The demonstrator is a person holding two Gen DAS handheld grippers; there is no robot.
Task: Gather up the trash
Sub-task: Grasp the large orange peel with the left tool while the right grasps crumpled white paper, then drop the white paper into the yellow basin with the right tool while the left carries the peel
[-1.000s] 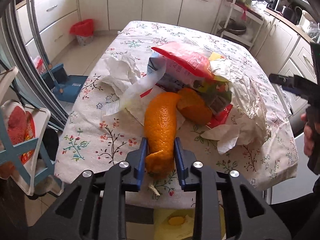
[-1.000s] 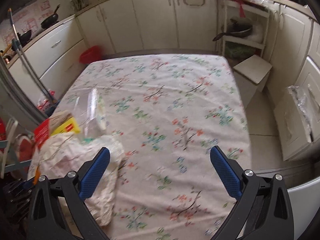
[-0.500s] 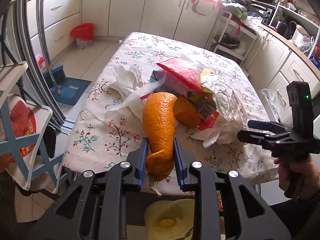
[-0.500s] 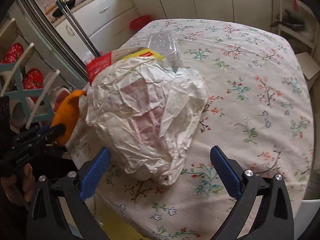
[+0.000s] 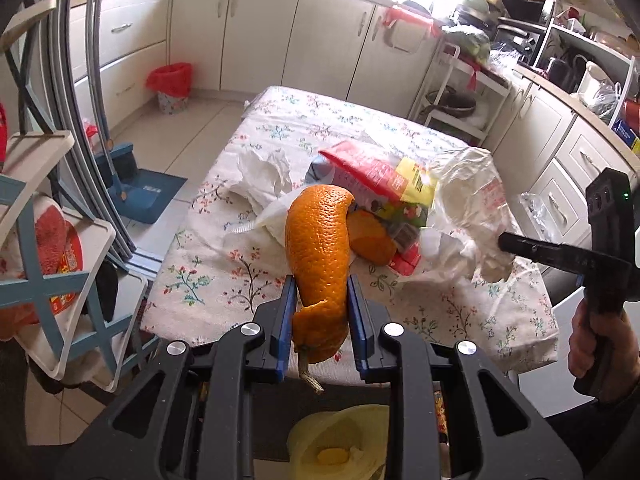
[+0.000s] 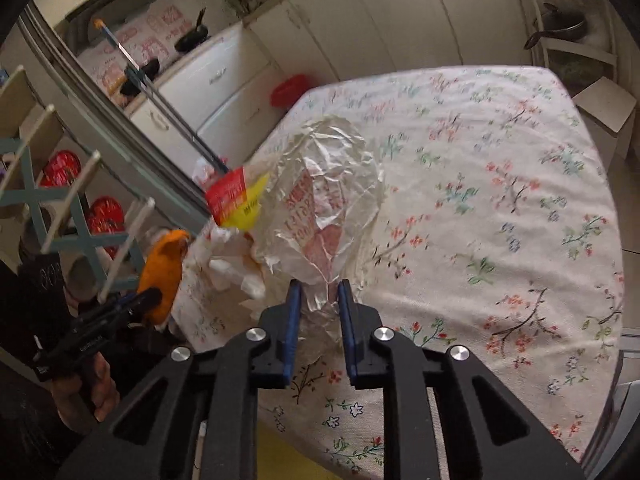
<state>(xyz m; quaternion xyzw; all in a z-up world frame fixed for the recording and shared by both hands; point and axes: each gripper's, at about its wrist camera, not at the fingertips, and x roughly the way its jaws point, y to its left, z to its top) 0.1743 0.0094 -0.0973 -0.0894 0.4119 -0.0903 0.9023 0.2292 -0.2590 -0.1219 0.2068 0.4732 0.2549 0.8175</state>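
over the near edge of the flowered table [image 5: 280, 128] my two claws sit differently than a second ago. my right claw [image 6: 319, 294] was spread wide above bare cloth then; it has since swung toward the trash heap and its jaws have just been closing, and now its blue pads pinch the near end of the crinkled plastic bag [image 6: 324, 200], which stretches away from the tips toward the middle of the table. my left claw [image 5: 321, 294] keeps its narrow grip on the orange peel [image 5: 318, 256], the strip standing up between the pads with its stem end hanging below them; it sits higher against the heap than before. behind the peel lie a second piece of peel [image 5: 370, 240], a red and yellow wrapper [image 5: 384, 176] and crumpled white paper [image 5: 262, 172], all touching in one pile. below my left claw, off the table edge, a yellow bag [image 5: 340, 440] lies open.
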